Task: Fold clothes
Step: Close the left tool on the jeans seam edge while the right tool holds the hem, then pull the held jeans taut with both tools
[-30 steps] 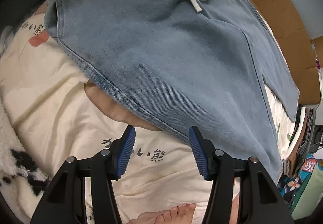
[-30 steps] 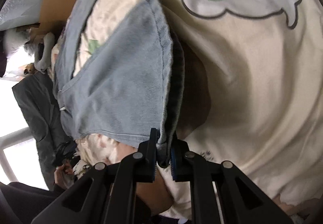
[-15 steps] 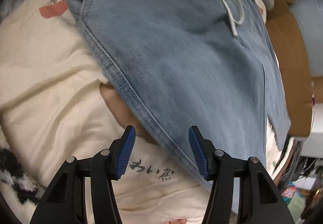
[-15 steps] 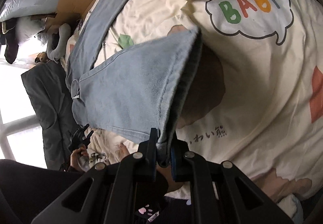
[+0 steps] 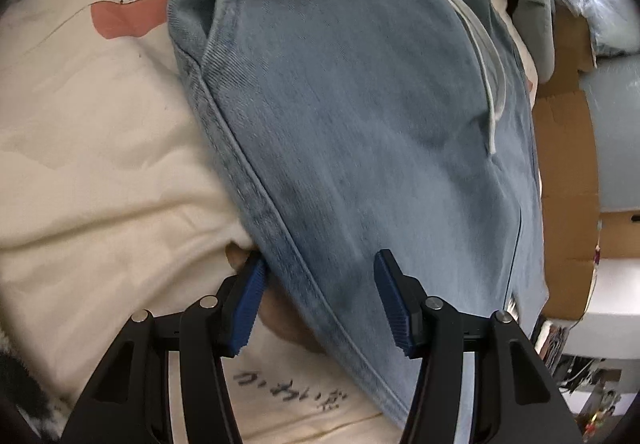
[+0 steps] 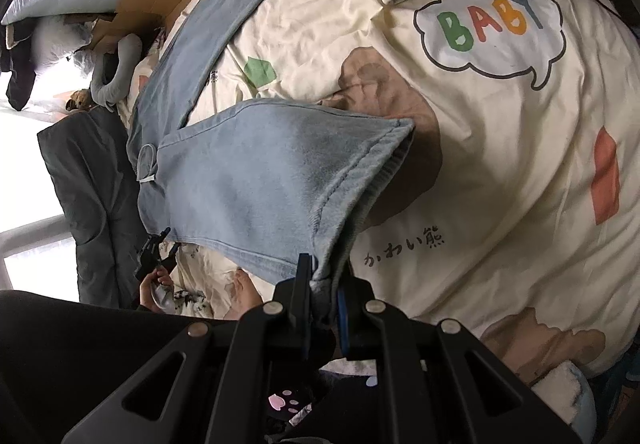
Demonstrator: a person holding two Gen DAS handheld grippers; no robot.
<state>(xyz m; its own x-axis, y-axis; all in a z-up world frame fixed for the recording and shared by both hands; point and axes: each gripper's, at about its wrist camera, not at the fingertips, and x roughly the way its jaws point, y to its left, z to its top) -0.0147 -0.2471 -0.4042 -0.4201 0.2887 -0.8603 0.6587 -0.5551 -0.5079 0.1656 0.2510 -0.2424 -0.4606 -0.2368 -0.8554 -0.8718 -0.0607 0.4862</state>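
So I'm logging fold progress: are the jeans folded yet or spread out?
Partly folded. The right claw is shut on one leg's hem, lifted over the jeans; the other leg lies straight on the quilt.

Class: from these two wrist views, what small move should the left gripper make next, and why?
Probably close the left gripper on the jeans: its fingers are open astride their seamed edge, while the right gripper already clamps a hem corner lifted off the quilt.

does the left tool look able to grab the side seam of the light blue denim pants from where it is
Probably yes. The left tool is open with the side seam of the light blue denim pants running between its blue pads, and nothing covers the seam there.
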